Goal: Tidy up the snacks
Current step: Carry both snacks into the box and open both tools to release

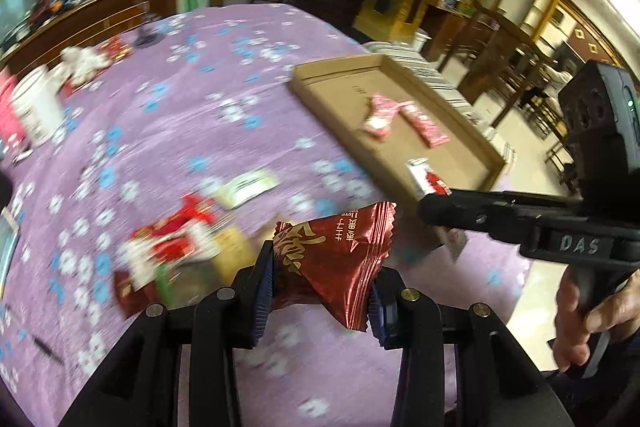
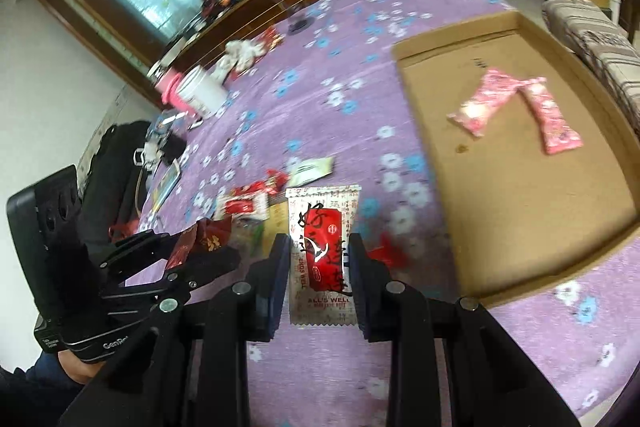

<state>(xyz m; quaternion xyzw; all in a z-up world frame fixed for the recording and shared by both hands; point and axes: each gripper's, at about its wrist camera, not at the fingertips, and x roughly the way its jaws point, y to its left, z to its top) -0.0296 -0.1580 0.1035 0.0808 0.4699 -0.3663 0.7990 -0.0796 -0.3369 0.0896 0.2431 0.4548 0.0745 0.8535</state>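
Cardboard tray [image 2: 516,211] edge near; left gripper [image 1: 322,291] clamping red packet [image 1: 340,259], right gripper [image 2: 320,267] white sachet [image 2: 323,251].

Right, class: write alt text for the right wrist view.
The right claw grips a white-and-red snack packet above a purple floral tablecloth. A cardboard tray to the right holds two pink packets.

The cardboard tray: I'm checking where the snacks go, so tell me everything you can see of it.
The cardboard tray is a shallow, plain brown rectangle with low raised walls and a small dark stain on its floor. It lies flat on the purple flowered tablecloth, near the table's edge. Two pink snack packets lie inside, ends close together. Neither claw touches it.
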